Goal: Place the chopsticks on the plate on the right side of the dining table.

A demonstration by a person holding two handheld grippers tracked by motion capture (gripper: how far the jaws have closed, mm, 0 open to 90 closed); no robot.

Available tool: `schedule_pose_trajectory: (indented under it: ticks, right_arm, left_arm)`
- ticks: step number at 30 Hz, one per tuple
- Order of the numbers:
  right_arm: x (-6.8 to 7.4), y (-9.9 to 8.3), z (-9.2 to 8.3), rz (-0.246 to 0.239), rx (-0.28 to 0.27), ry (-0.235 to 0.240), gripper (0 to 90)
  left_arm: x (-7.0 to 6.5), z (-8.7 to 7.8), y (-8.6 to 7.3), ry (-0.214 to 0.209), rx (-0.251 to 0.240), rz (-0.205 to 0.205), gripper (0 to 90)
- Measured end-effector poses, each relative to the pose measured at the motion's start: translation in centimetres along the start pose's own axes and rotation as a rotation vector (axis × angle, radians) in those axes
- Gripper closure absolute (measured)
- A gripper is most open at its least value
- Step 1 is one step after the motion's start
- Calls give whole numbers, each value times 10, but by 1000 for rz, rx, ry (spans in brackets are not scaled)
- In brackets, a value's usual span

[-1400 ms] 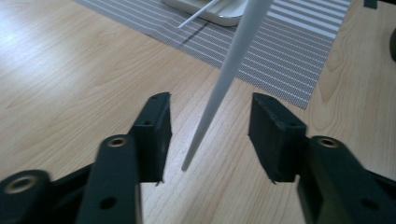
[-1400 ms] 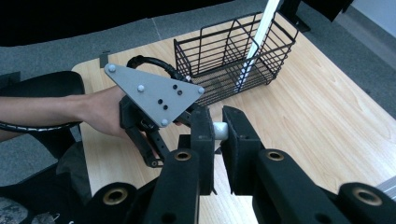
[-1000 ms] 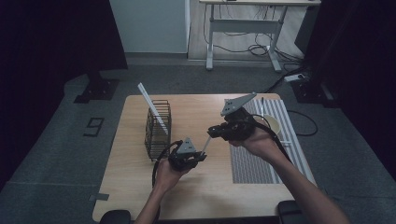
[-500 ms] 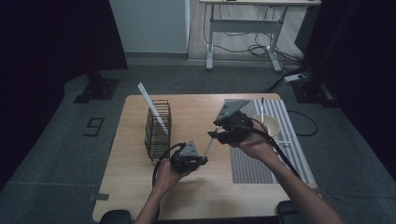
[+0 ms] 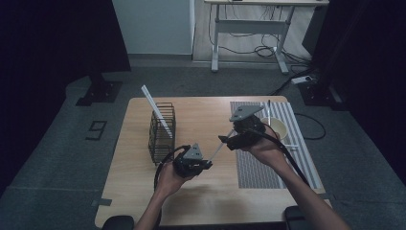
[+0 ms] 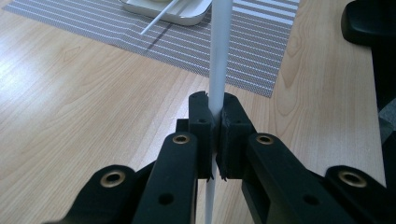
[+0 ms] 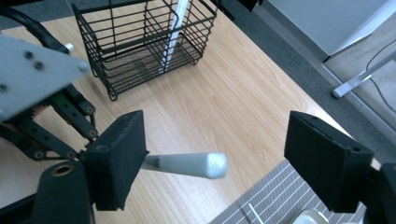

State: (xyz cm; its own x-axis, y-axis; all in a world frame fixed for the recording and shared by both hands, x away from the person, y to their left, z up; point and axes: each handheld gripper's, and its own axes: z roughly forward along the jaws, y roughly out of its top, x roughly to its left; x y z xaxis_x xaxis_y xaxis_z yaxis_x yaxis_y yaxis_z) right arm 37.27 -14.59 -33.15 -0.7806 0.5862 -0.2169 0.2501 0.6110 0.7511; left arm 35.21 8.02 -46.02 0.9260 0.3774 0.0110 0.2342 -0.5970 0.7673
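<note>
My left gripper is shut on a thin white stick, which slants up and to the right from it above the wooden table. The stick's rounded free end lies between the wide-open jaws of my right gripper, close to one pad and apart from the other. In the right gripper view the left gripper is at the left edge.
A black wire basket stands at the table's left with another white stick leaning in it. A striped grey mat on the right carries a white bowl holding a thin stick.
My right gripper has shifted slightly left and lower, toward the left gripper. The left hand has hardly moved and keeps its hold on the stick.
</note>
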Motion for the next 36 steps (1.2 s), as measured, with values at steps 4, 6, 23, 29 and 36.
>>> schedule_pose_trajectory:
  ticks: [4, 6, 23, 29, 36]
  right_arm:
    - [-9, -13, -1, 47, -5, -15, 155]
    - [-13, -20, -1, 70, -3, -15, 143]
    - [-36, -68, 2, 169, 2, 34, 123]
    - [-40, -79, 4, 223, -17, 31, 123]
    - [-40, -76, 3, 248, -52, -1, 119]
  left_arm:
    - [1, -4, 1, -18, 4, 14, 858]
    - [1, -6, 3, -26, 10, 18, 857]
    - [10, -22, 8, -73, -16, 12, 856]
    - [13, -26, 6, -64, -1, 12, 856]
    - [9, -20, 6, -88, 18, 35, 856]
